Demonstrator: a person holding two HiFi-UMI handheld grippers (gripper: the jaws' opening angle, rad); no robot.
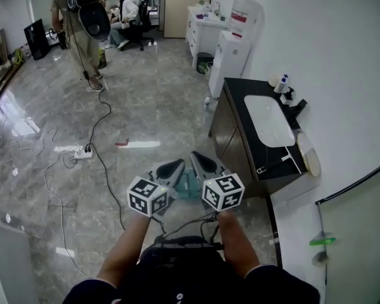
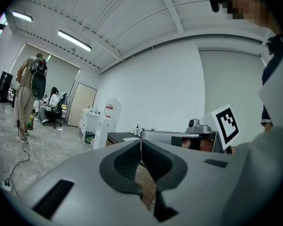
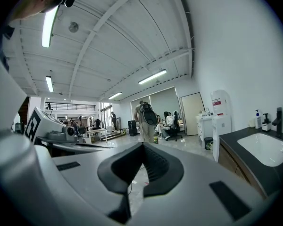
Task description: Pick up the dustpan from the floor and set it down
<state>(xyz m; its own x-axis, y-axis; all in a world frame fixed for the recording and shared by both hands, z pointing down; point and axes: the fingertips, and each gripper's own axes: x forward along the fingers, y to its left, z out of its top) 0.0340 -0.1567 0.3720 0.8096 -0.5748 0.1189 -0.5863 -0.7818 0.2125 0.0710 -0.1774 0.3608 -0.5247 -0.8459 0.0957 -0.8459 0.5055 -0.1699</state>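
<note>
In the head view both grippers are held up side by side in front of me, pointing roughly level away from me. My left gripper (image 1: 171,168) has its jaws together with nothing between them, as the left gripper view (image 2: 140,146) also shows. The jaws of my right gripper (image 1: 201,162) are likewise together and empty, confirmed in the right gripper view (image 3: 142,148). A teal object (image 1: 187,187) shows in the gap between the two grippers, below them; it is mostly hidden, and I cannot tell whether it is the dustpan.
A dark cabinet with a white sink (image 1: 269,120) stands close on the right along the wall. A water dispenser (image 1: 231,49) is further back. A power strip (image 1: 82,152) and cables lie on the marble floor to the left. A person with a backpack (image 1: 82,24) stands far back.
</note>
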